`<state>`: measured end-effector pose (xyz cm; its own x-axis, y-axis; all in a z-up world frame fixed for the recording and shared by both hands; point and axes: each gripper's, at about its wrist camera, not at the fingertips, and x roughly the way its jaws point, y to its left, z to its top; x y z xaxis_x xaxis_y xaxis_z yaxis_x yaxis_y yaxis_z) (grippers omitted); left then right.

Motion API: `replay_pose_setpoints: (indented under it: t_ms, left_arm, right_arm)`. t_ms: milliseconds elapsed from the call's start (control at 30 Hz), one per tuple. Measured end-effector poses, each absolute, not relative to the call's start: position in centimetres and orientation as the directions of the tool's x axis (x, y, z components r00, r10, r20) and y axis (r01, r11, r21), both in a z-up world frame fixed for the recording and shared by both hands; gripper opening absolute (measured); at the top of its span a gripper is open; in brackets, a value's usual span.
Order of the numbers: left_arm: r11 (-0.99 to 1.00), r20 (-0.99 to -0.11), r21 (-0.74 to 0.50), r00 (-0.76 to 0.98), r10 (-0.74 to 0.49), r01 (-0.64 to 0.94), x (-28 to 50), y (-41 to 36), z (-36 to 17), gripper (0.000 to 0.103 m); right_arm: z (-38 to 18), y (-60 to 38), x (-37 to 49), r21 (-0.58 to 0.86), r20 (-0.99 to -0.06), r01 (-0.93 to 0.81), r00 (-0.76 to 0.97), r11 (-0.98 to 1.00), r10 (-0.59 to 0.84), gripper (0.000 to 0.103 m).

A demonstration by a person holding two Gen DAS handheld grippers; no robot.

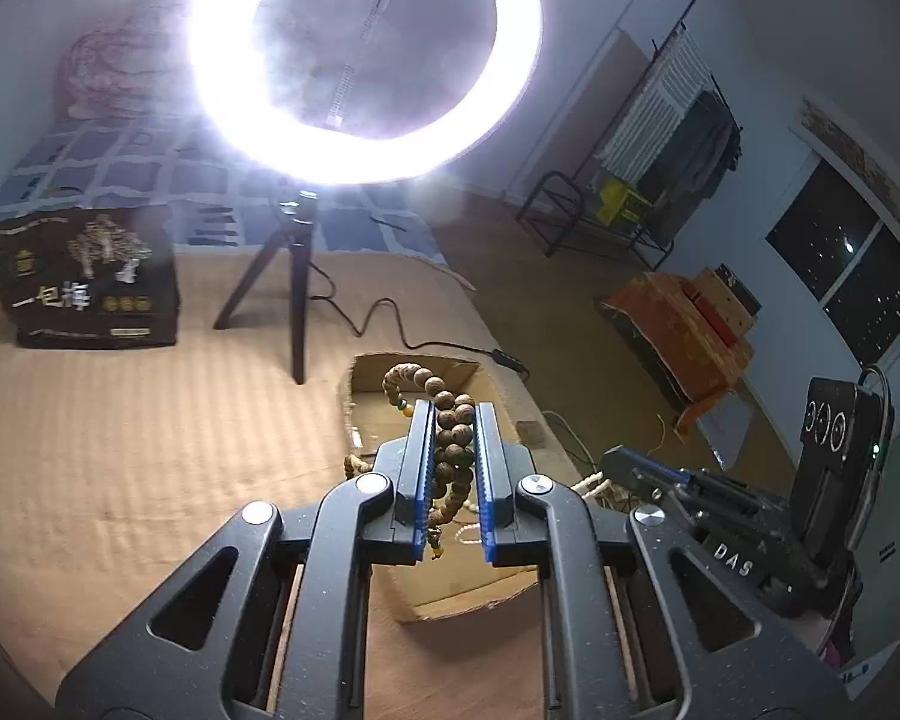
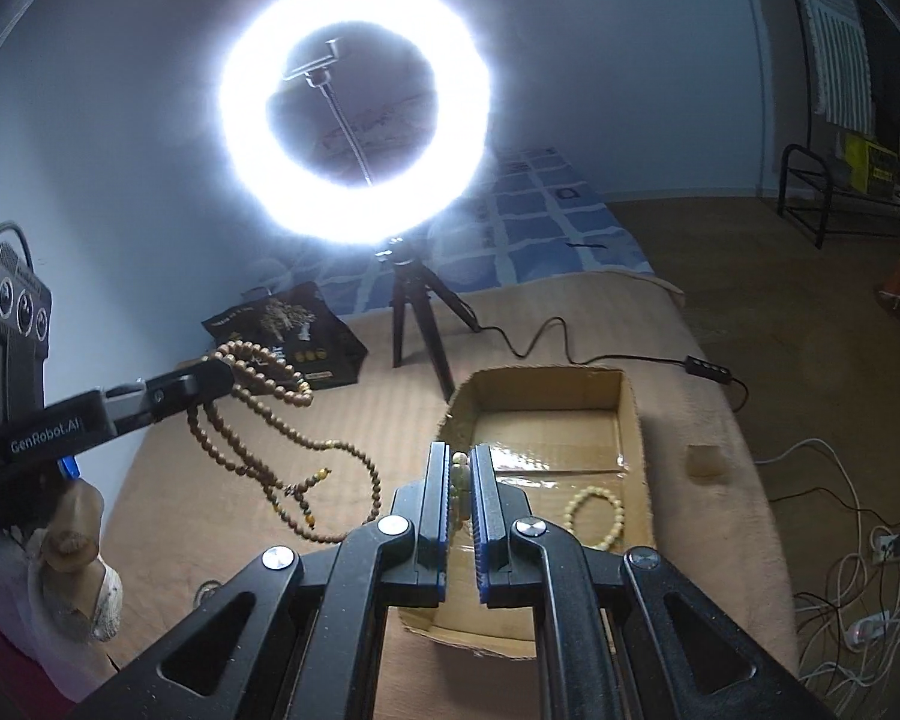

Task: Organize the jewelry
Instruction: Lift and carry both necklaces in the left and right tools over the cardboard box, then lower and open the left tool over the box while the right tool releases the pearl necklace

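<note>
My left gripper (image 1: 453, 414) is shut on a long strand of brown wooden beads (image 1: 450, 420), held above an open cardboard box (image 1: 366, 381). In the right wrist view the left gripper (image 2: 225, 378) is at the left, and the brown beads (image 2: 330, 450) hang from it in loops down to the tan bedcover. My right gripper (image 2: 457, 450) is shut on a pale bead strand (image 2: 459, 474) over the box's (image 2: 633, 420) near-left corner. A pale yellow bracelet (image 2: 594, 510) lies inside the box. The right gripper (image 1: 615, 462) is at the right, pale beads (image 1: 591, 485) below its tip.
A lit ring light (image 2: 354, 114) on a black tripod (image 2: 414, 324) stands behind the box, its cable (image 2: 570, 354) running right. A black printed bag (image 1: 87, 282) sits at the back left. White cords and power strips (image 2: 870, 600) lie on the floor at the right.
</note>
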<state>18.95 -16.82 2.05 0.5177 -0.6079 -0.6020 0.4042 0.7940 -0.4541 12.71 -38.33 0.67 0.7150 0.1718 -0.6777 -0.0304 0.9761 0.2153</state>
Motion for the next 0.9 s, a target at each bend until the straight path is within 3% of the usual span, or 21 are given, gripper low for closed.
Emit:
replay_pose_setpoints:
  t_ms: [400, 900]
  left_arm:
    - [0.772, -0.605, -0.456, 0.481, -0.634, 0.443, 21.1, -22.3, 1.1, 0.011]
    - [0.821, -0.689, -0.387, 0.46, -0.56, 0.42, 25.2, -26.0, -4.2, 0.011]
  right_arm:
    - [-1.3, -39.9, 13.3, 0.187, -0.722, -0.011, 0.677, 0.982, 0.145, 0.004]
    - [-4.4, -40.5, 14.7, 0.195, -0.778, 0.011, 0.611, 0.981, 0.148, 0.004]
